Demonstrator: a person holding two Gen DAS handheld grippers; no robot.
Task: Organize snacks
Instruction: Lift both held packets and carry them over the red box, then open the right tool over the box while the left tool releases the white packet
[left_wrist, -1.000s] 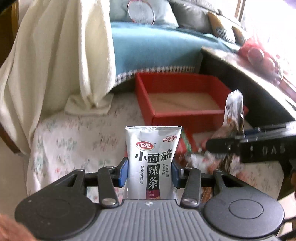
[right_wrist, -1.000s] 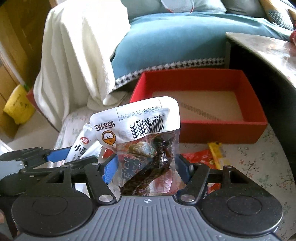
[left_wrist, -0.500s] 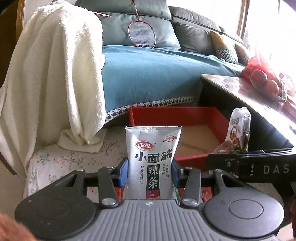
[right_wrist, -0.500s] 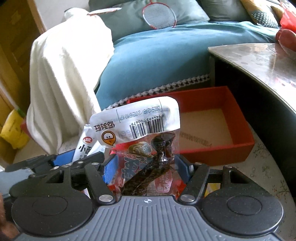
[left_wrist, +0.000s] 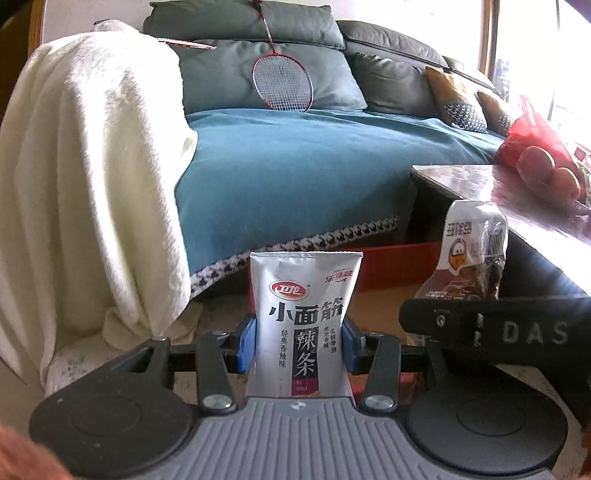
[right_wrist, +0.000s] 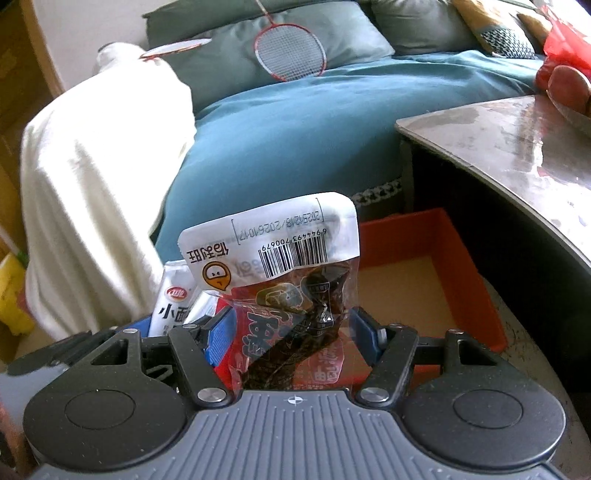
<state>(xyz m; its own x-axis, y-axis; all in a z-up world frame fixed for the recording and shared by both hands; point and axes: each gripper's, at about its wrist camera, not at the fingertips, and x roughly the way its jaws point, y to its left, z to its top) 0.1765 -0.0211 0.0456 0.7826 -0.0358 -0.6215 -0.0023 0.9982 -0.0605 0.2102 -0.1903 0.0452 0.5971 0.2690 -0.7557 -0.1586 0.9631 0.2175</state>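
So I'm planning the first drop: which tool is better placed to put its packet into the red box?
Right, probably: the right tool holds its clear packet directly before the red box.

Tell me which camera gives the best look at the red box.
The right wrist view. There the red box shows its far and right walls and its bare cardboard floor, beyond the clear snack packet. The left wrist view shows only a strip of wall behind the silver latiao packet.

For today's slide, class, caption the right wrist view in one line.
Right hand-held gripper clamps a clear snack packet before the red box, beside the sofa.
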